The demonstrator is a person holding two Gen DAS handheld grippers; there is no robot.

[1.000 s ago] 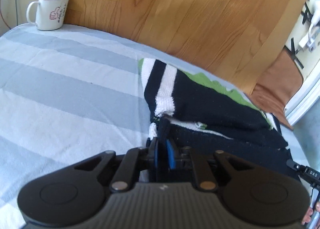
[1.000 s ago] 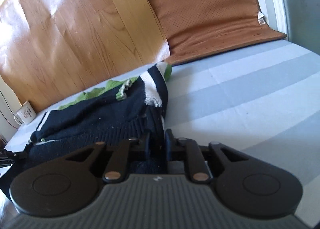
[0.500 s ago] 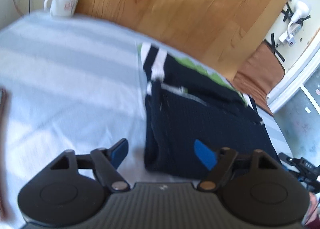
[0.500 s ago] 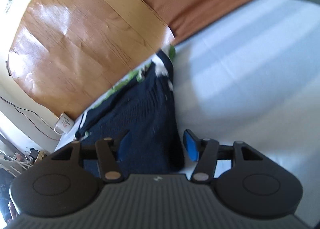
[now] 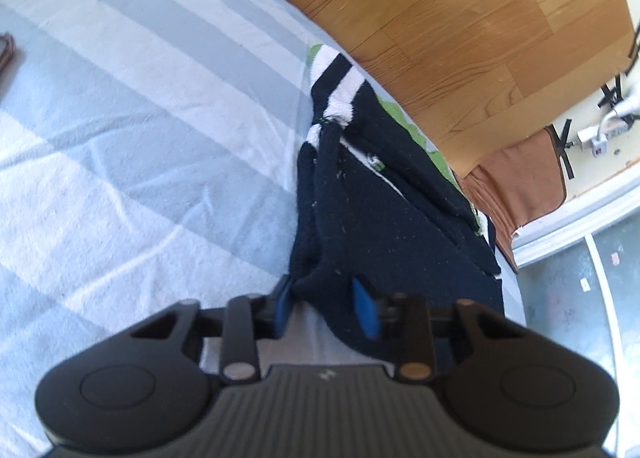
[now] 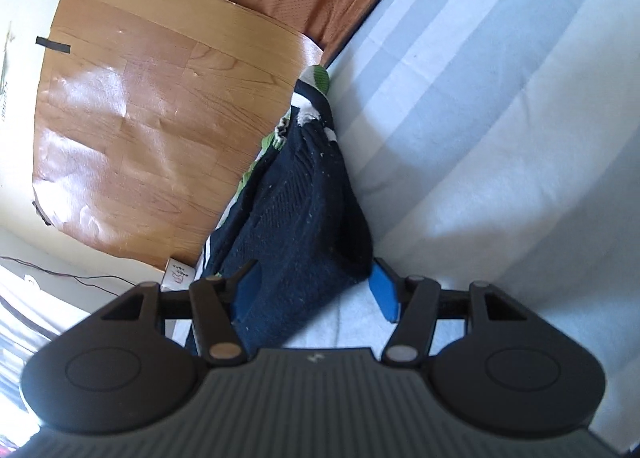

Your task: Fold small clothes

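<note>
Folded navy knit garment (image 5: 384, 226), white-striped cuffs, green trim, on striped sheet (image 5: 120, 138)

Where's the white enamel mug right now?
Right wrist view, lower left: the white enamel mug sits at the foot of the wooden board, just beyond the folded navy knit sweater.

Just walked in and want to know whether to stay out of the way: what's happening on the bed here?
A person is folding a small dark knitted sweater with white and green trim on a striped sheet, using a handheld gripper in each hand. The left gripper and the right gripper are both open, each straddling a near corner of the sweater without clamping it. The sweater lies partly folded against a wooden board, and a mug stands by that board.
</note>
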